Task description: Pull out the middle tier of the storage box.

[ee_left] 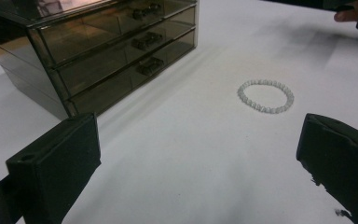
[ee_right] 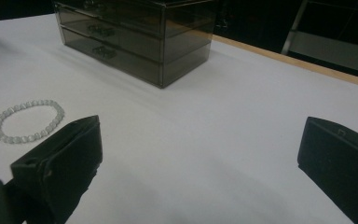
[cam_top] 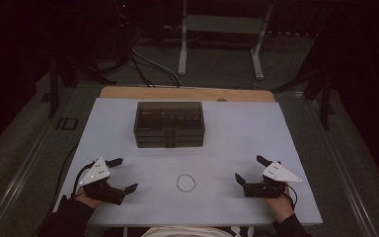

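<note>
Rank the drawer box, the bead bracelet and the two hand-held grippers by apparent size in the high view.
1. Drawer box, clearly largest.
2. Left hand-held gripper and right hand-held gripper: alike, so no ranking between them.
3. Bead bracelet, smallest.

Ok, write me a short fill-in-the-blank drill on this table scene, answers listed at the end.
1. The bead bracelet lies on the white table between the two ____.
2. The smoky drawer box has ____ drawers, all shut.
3. The left claw and the right claw both stand ____, holding nothing.
4. The bracelet forms a closed ____.

Missing words: claws; three; open; ring
</note>
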Demonstrator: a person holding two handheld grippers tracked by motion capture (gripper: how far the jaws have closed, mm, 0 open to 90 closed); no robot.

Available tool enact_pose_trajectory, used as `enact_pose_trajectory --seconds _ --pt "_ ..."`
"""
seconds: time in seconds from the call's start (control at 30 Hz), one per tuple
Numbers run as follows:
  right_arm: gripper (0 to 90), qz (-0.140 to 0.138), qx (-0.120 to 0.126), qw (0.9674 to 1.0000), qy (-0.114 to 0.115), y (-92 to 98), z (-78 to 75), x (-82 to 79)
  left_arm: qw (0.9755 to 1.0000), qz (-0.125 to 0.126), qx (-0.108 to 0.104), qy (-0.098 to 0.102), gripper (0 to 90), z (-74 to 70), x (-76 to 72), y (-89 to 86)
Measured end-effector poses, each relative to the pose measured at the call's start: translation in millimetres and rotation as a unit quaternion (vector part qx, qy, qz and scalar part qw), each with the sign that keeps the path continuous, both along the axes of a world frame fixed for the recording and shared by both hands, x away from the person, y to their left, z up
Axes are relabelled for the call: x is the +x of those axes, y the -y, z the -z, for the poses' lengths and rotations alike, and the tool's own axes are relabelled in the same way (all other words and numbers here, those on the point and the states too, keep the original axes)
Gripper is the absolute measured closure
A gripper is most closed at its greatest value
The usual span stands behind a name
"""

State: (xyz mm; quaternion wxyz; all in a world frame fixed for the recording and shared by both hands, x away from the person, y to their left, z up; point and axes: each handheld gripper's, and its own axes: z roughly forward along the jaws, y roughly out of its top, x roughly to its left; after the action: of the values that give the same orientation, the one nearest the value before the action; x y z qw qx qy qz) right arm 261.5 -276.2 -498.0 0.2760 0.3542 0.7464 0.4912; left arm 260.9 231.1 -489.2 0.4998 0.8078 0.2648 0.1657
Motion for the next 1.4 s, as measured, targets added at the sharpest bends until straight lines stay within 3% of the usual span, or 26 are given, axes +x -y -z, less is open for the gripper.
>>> enact_pose_trajectory --seconds 0.13,0.47,0.73,1.13,1.17,1.4 --pt "0.0 -0.002 0.0 1.0 0.001 -0.8 -0.2 -0.3 1.0 0.007 0.006 0.003 1.0 -3.8 2.2 2.5" --pt "0.0 -0.001 0.0 1.0 0.003 -0.2 -0.6 -0.6 0.9988 0.019 0.023 0.039 1.0 -32.9 12.2 7.2" --pt "0.0 -0.001 0.006 1.0 0.001 0.2 -0.8 -0.7 0.9975 0.028 0.04 0.052 1.0 -45.4 17.7 11.5" --pt "0.0 -0.003 0.008 1.0 -0.001 0.0 -0.6 -0.5 0.993 0.05 0.074 0.077 1.0 -59.9 27.2 32.0" --pt "0.0 -0.004 0.011 0.9999 -0.002 0.1 -0.7 -0.5 0.9915 0.05 0.086 0.084 1.0 -61.2 28.8 36.6" --pt "0.0 -0.006 0.012 0.9999 0.0 0.4 -1.1 -0.7 0.9897 0.056 0.098 0.087 1.0 -60.6 34.3 48.2"
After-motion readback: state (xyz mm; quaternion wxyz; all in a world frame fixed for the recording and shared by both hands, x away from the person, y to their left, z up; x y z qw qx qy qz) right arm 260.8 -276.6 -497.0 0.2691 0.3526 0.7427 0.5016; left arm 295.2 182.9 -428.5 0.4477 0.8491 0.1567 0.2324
